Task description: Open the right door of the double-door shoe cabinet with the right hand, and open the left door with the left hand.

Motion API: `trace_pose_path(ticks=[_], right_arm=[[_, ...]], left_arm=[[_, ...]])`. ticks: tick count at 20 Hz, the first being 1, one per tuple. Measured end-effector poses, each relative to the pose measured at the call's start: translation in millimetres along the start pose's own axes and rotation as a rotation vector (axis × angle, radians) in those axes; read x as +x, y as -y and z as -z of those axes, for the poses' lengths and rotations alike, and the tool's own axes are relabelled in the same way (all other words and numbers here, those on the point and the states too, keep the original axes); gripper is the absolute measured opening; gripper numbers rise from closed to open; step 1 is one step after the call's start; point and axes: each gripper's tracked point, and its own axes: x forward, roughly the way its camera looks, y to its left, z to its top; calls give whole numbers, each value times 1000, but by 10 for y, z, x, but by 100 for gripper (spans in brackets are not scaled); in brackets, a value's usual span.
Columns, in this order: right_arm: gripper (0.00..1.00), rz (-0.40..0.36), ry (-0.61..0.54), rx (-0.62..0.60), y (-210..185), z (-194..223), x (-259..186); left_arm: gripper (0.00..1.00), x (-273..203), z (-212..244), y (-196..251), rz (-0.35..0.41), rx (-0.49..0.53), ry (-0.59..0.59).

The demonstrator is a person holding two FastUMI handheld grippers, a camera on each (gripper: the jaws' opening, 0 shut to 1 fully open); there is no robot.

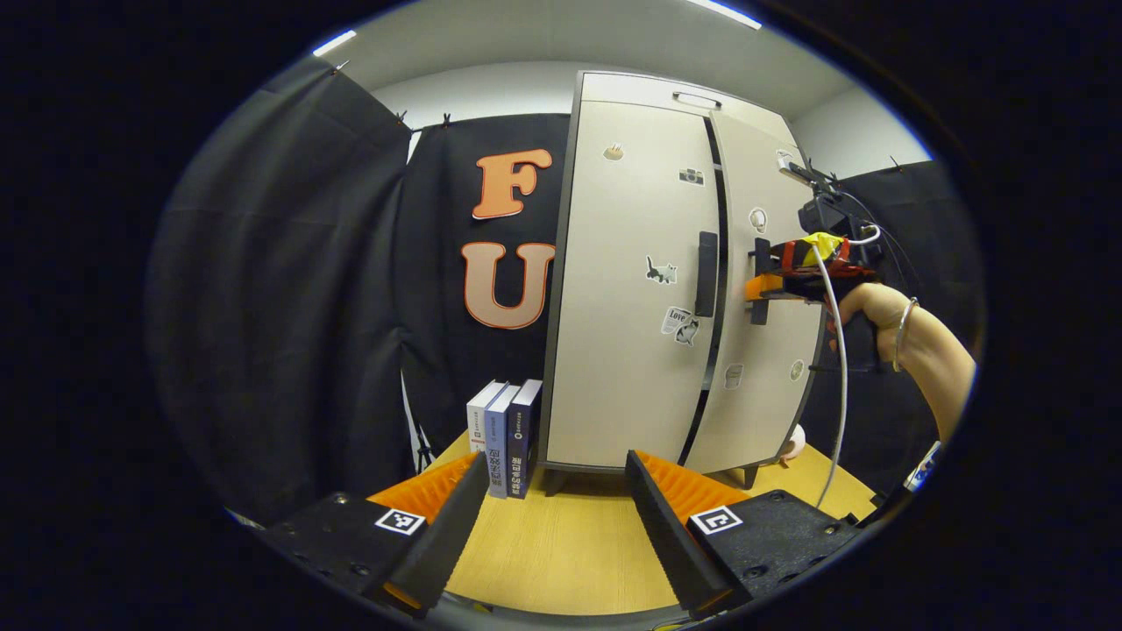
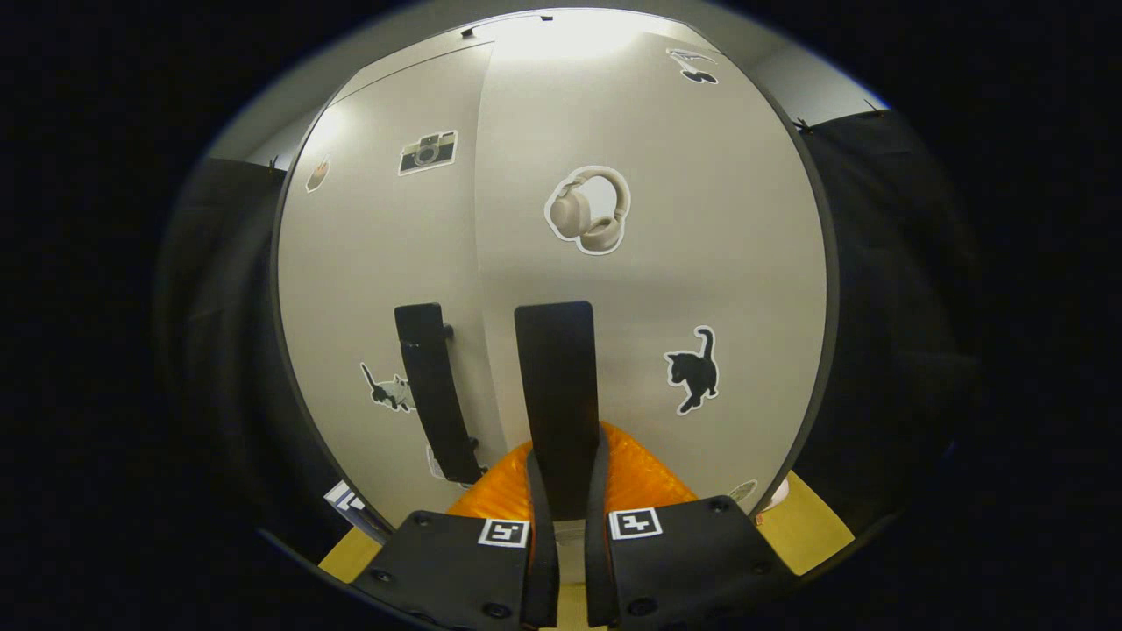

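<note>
Right tool (image 2: 561, 517): fingers pressed onto the right door's black vertical bar handle (image 2: 556, 394) of the beige double-door shoe cabinet (image 1: 653, 289).
Left tool (image 1: 548, 535): spread, cabinet ahead, over the wooden worktop (image 1: 561, 561).

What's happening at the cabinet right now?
A person's right gripper is clamped on the black vertical handle of the beige cabinet's right door, and that door looks slightly ajar. The left gripper hangs open over the wooden table, away from the left door's black handle; the left door looks closed.
</note>
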Motion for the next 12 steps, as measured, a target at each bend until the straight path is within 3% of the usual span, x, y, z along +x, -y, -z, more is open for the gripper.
trace_pose_path(ticks=[3,4,12], right_arm=[[20,-15,-7,28,61,21,-95],[8,-32,-4,65,51,13,-146],[8,-36,-4,56,235,14,-381]], left_arm=[[95,-73,-38,75,9,3,12],[95,-98,-62,113,15,-1,19],[95,-298,-243,393,31,-17,59]])
